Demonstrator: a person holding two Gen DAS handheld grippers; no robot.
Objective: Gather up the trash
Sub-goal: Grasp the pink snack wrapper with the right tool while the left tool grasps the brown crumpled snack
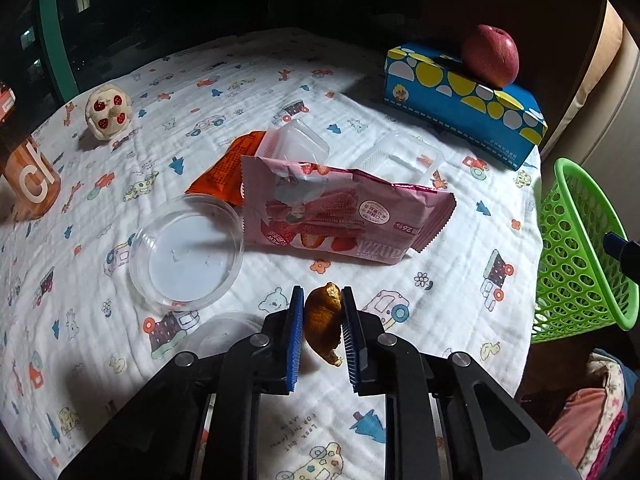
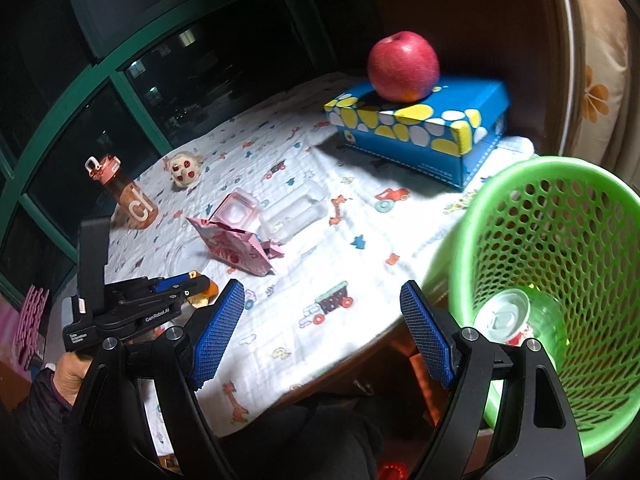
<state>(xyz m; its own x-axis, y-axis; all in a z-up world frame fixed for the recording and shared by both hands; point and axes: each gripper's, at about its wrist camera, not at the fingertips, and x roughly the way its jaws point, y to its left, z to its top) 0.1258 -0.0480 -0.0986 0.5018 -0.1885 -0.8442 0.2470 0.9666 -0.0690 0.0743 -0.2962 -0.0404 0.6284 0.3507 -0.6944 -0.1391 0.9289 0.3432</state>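
Gold foil wrapper (image 1: 324,320), crumpled, sits pinched between our left gripper (image 1: 322,332) pads above the printed tablecloth (image 1: 440,252). Our right gripper (image 2: 322,332) is spread wide, holding nothing, beside the green basket (image 2: 560,208), which holds a cup (image 2: 506,316). Pink snack bag (image 1: 344,212) lies mid-table, near a clear lid (image 1: 186,258).

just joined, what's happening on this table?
Trash pickup, mid-run. The left hand-held gripper is shut on a crumpled gold wrapper just above the printed cloth. The right hand-held gripper is open and holds nothing, beside the green basket, which already contains a clear cup. A pink snack bag, orange wrapper, clear trays and a round clear lid are still on the table.
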